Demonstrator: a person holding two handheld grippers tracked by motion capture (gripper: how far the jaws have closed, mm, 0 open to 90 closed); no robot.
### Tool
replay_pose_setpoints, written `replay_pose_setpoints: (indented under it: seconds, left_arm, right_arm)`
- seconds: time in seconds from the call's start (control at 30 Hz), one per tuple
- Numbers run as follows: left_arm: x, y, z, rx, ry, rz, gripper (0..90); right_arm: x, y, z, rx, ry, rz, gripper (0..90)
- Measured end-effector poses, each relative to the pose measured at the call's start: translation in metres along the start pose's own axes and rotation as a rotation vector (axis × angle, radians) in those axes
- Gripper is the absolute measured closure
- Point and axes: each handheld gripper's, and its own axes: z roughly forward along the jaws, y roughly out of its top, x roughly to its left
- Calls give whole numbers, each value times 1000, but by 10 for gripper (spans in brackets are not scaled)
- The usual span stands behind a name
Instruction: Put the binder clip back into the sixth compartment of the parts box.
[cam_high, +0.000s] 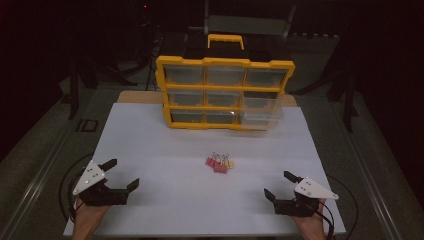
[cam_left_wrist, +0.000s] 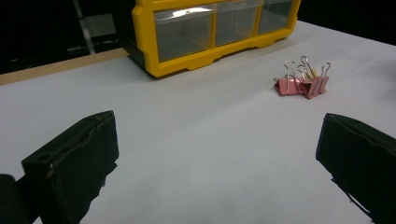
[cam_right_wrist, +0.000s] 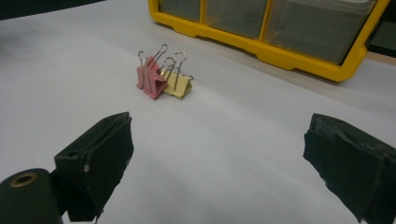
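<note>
A small cluster of binder clips (cam_high: 219, 164), pink ones and a yellow one, lies in the middle of the white table sheet (cam_high: 165, 145). The clips (cam_left_wrist: 302, 83) show up right in the left gripper view, and the clips (cam_right_wrist: 161, 77) sit ahead in the right gripper view. My left gripper (cam_high: 122, 175) rests at the near left, open and holding nothing. At the near right my right gripper (cam_high: 280, 185) is open too, with nothing between its jaws. Both stand well short of the clips.
A yellow organizer case (cam_high: 225, 92) with clear drawers stands upright at the back of the sheet, a black handle box behind it. Its lower right drawer (cam_high: 260, 112) sticks out. Dark surroundings lie past the table edges.
</note>
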Motion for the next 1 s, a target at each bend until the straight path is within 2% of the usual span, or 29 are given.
replay_pose_setpoints:
  seconds: [0.4, 0.53, 0.67, 0.87, 1.0]
  left_arm:
    - [0, 0, 5, 15, -18, -1, 1]
    - [-2, 5, 6, 29, -32, 21, 2]
    - [-2, 11, 4, 14, -44, 25, 2]
    - [-4, 21, 8, 34, -62, 67, 1]
    - [-5, 26, 12, 46, -78, 79, 2]
  right_arm:
    - [-1, 0, 2, 5, 15, 15, 75]
    - [0, 2, 3, 0, 13, 12, 75]
    - [1, 3, 4, 5, 14, 15, 75]
    - [1, 3, 4, 14, 13, 3, 75]
    - [1, 3, 5, 21, 12, 4, 75]
